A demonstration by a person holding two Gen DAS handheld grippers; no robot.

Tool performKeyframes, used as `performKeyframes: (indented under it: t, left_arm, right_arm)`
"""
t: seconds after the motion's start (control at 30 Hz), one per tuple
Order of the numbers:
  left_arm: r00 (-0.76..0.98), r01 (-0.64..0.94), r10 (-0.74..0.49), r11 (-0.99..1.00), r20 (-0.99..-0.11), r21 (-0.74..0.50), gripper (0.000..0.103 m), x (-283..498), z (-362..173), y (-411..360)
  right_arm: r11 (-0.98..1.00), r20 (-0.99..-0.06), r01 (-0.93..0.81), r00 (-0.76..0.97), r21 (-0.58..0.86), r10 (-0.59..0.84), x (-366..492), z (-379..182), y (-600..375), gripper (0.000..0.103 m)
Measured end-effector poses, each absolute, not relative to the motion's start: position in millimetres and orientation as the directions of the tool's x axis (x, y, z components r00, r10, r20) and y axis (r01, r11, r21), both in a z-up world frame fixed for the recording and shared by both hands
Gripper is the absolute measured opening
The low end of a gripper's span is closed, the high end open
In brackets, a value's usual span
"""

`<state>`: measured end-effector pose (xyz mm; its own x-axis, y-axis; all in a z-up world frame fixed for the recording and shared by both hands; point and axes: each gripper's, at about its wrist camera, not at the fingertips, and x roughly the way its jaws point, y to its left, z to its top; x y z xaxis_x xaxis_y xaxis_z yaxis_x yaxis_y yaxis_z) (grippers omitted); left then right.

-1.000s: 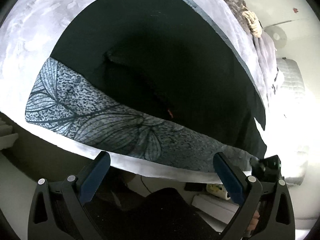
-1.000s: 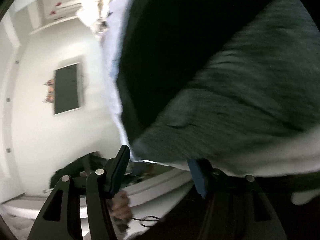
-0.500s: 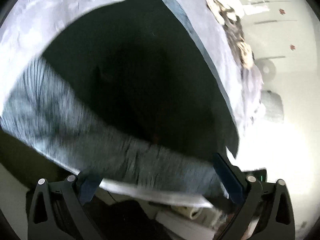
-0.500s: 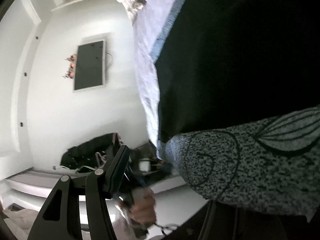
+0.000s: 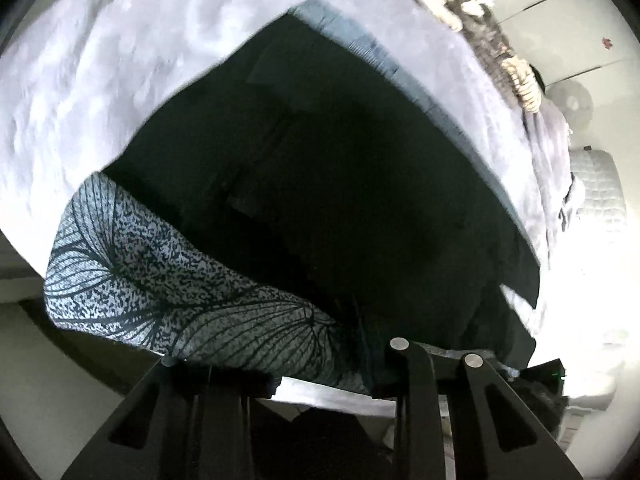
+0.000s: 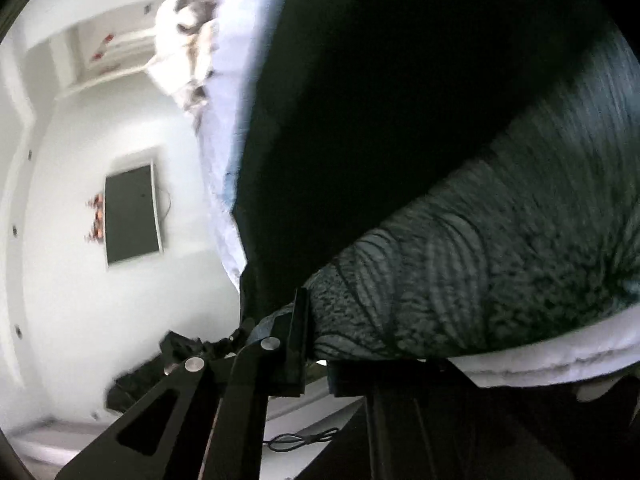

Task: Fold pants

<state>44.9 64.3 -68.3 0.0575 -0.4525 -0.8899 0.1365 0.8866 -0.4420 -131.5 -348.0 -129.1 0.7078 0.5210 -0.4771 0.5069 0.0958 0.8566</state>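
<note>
The dark pants [image 5: 340, 184] lie spread flat on a bed covered with a pale lavender blanket [image 5: 100, 80], their far end reaching toward a heap of brown-and-cream bedding [image 5: 472, 12] at the head. Along the near edge of the bed runs a grey strip of cover printed with dark leaf veins [image 5: 168, 280], and the near end of the pants lies over it and comes right down to both tools. The left gripper [image 5: 332, 376] points steeply down at that near edge with its jaws drawn in tight; dark fabric bunches directly at its tips, where the pants meet the leaf-print strip, so it looks clenched on the pants, though the pinch itself is hidden in shadow. From the right wrist view the pants [image 6: 400, 100] fill the upper part of the scene, and their near corner hangs off the bed edge and drops straight into the right gripper [image 6: 316, 364], whose jaws are closed up with a fold of cloth pressed at the finger; it too seems to be grasping the pants. That view is blurred. Beyond the bed edge there is a white wall with a dark flat screen [image 6: 132, 214] mounted on it, and a thin black cable [image 6: 304, 440] lies on the pale floor below.
</note>
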Motion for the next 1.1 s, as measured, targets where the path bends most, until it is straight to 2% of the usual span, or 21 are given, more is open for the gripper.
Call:
performKeyframes:
  t: [0.27,0.3,0.33,0.37,0.4,0.53,0.63,0.7,0.73,0.77,0.8,0.87,1.0,1.1]
  left_arm:
    - [0.201,0.240,-0.491,0.864,-0.848,-0.443,0.032,114,-14,17]
    - [0.209,0.255,-0.475,0.870,-0.855,-0.421,0.039,129,-15,7]
    - [0.236,0.255,-0.435,0.891,-0.869,-0.377,0.060,143,-18,-3]
    - [0.283,0.246,-0.393,0.911,-0.875,-0.330,0.067,155,-19,-9]
    - [0.315,0.243,-0.376,0.919,-0.871,-0.309,0.071,166,-20,-12]
    - [0.301,0.267,-0.352,0.923,-0.886,-0.277,0.073,218,-50,-34]
    - [0.290,0.271,-0.280,0.941,-0.915,-0.202,0.073,247,-82,-48]
    - [0.290,0.265,-0.220,0.954,-0.931,-0.142,0.073,262,-98,-53]
    - [0.279,0.259,-0.206,0.957,-0.938,-0.133,0.073,269,-101,-54]
    - [0.280,0.253,-0.200,0.959,-0.939,-0.129,0.073,272,-99,-53]
    - [0.292,0.254,-0.197,0.959,-0.936,-0.123,0.073,274,-93,-53]
    - [0.329,0.274,-0.178,0.958,-0.927,-0.086,0.073,273,-76,-54]
    - [0.294,0.403,-0.230,0.910,-0.928,-0.098,0.073,250,-52,-75]
    - [0.206,0.519,-0.303,0.840,-0.931,-0.158,0.073,215,-47,-109]
  right_arm:
    - [0.350,-0.524,0.394,0.700,0.850,0.485,-45,-45,-410,0.008]
    - [0.377,-0.542,0.396,0.690,0.837,0.479,-31,-42,-417,0.008]
    - [0.403,-0.564,0.403,0.676,0.822,0.474,-15,-43,-424,0.008]
    - [0.432,-0.592,0.416,0.660,0.801,0.463,1,-43,-431,0.008]
    - [0.449,-0.613,0.429,0.647,0.784,0.453,20,-43,-437,0.008]
    - [0.448,-0.662,0.489,0.606,0.748,0.442,69,-77,-461,0.009]
    - [0.463,-0.717,0.549,0.560,0.696,0.415,98,-112,-471,0.012]
    - [0.464,-0.762,0.605,0.503,0.647,0.408,112,-137,-476,0.026]
    - [0.451,-0.761,0.614,0.496,0.648,0.417,115,-145,-477,0.029]
    - [0.434,-0.759,0.623,0.504,0.650,0.413,115,-148,-477,0.036]
    - [0.423,-0.752,0.623,0.515,0.658,0.411,114,-145,-476,0.056]
    - [0.429,-0.742,0.606,0.530,0.670,0.410,109,-130,-474,0.084]
    - [0.446,-0.710,0.556,0.596,0.702,0.375,59,-84,-478,0.084]
    - [0.368,-0.721,0.622,0.630,0.691,0.290,-10,-62,-493,0.084]
